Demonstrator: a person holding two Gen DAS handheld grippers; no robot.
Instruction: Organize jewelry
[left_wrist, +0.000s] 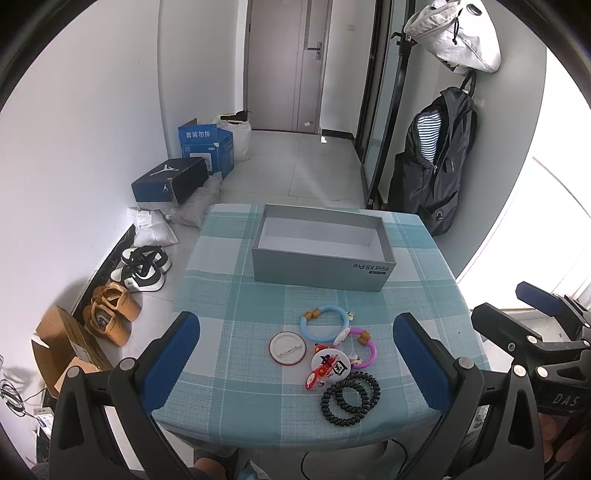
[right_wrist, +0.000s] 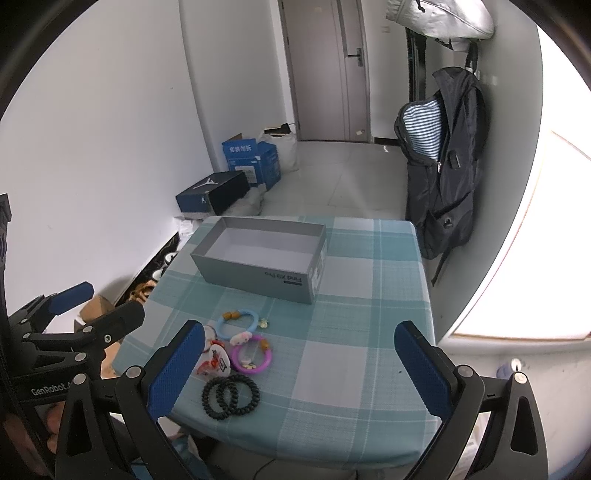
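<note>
An open grey box (left_wrist: 321, 269) (right_wrist: 258, 275) stands empty at the far middle of the checked table (left_wrist: 236, 302) (right_wrist: 362, 332). Nearer lie a blue ring bracelet (left_wrist: 324, 325) (right_wrist: 236, 322), a purple ring bracelet (left_wrist: 365, 349) (right_wrist: 252, 355), a white round badge face down (left_wrist: 288, 349), a printed badge (left_wrist: 330, 365) (right_wrist: 218, 360) and two black spiral hair ties (left_wrist: 351, 398) (right_wrist: 231, 396). My left gripper (left_wrist: 295, 350) hangs open above the near edge, with the pile between its fingers' lines. My right gripper (right_wrist: 299, 354) is open too, just right of the pile.
Shoes (left_wrist: 142, 267) and cardboard boxes (left_wrist: 64, 343) line the floor at the left wall. A dark shoebox (left_wrist: 170, 181) and a blue carton (left_wrist: 207, 146) sit farther back. A black backpack (left_wrist: 434, 162) (right_wrist: 443, 162) hangs at the right, beyond the table's far corner.
</note>
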